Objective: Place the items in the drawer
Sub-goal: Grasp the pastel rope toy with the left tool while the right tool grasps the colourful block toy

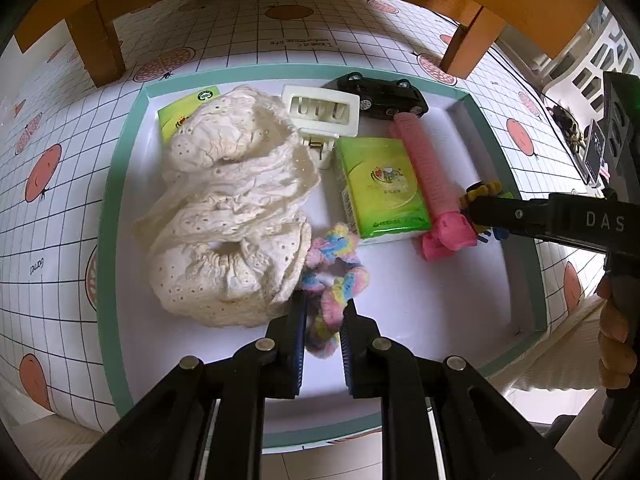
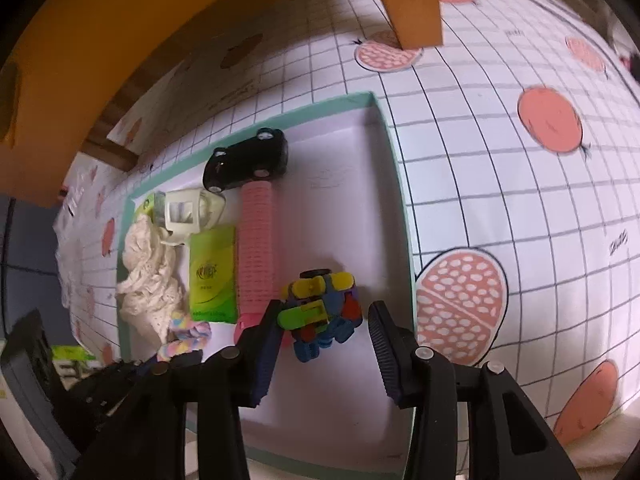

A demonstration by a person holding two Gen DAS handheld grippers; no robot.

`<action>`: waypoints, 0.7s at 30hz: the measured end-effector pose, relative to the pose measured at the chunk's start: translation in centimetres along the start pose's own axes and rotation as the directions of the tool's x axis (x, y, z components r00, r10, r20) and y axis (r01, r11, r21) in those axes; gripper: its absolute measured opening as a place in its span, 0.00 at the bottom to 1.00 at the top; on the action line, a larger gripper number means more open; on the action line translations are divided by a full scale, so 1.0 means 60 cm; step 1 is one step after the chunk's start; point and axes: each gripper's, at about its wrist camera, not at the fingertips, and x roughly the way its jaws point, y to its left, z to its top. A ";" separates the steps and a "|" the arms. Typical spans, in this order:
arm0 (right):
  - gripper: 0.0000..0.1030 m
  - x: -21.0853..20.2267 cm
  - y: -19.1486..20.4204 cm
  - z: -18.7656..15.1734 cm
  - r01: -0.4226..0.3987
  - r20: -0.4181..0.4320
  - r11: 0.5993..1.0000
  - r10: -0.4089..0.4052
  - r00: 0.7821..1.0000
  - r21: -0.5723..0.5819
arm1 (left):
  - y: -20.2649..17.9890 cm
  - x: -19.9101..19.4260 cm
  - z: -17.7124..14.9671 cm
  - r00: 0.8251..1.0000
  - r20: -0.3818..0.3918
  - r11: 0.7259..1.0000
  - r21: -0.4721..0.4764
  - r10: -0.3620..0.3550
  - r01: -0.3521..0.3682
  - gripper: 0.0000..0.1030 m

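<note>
1. A shallow white drawer (image 1: 524, 280) with a teal rim lies open on a desk (image 1: 60, 208) covered by a white grid-patterned cloth printed with pink fruit.
2. The left tool (image 1: 323, 320) points steeply down over the near part of the drawer, and its jaws are clamped on a fluffy pastel scrunchie (image 1: 340, 264), which hangs between the pads.
3. Just left of the scrunchie, touching it, lies a crumpled cream lace cloth (image 1: 228, 208) that fills the left half of the drawer.
4. A green tissue pack (image 1: 380, 188) lies in the middle of the drawer, and a second green pack (image 1: 180, 114) sits in the far left corner, partly under the cloth.
5. A cream plastic clip-like case (image 1: 320, 110) rests between the cloth and a black toy car (image 1: 384, 96) that stands against the far wall.
6. A pink ribbed tube (image 1: 420, 168) lies just right of the middle tissue pack, running from the car toward the near side.
7. The right tool (image 2: 324, 324) reaches into the right part of the drawer with its jaws parted, and a multicoloured brick toy (image 2: 320, 312) lies on the drawer floor between them: the left pad is at the toy's side, the right pad clear of it.
8. A person's hand (image 1: 616, 332) holds the right tool's handle at the right edge of the left wrist view.
</note>
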 end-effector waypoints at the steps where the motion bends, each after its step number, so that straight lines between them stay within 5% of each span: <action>1: 0.45 0.000 0.002 0.000 0.007 -0.002 1.000 -0.007 1.000 -0.008 | 0.000 0.000 0.000 1.000 0.000 1.000 0.001 0.001 -0.001 0.15; 18: 0.40 0.006 0.015 -0.004 0.046 0.010 0.997 -0.046 0.999 -0.055 | -0.004 -0.005 -0.002 1.000 0.016 1.000 0.000 0.003 -0.003 0.11; 21: 0.29 -0.005 0.015 -0.004 0.032 0.028 0.998 -0.031 0.999 -0.057 | -0.008 -0.016 -0.001 0.999 0.046 1.000 0.008 -0.001 0.000 0.11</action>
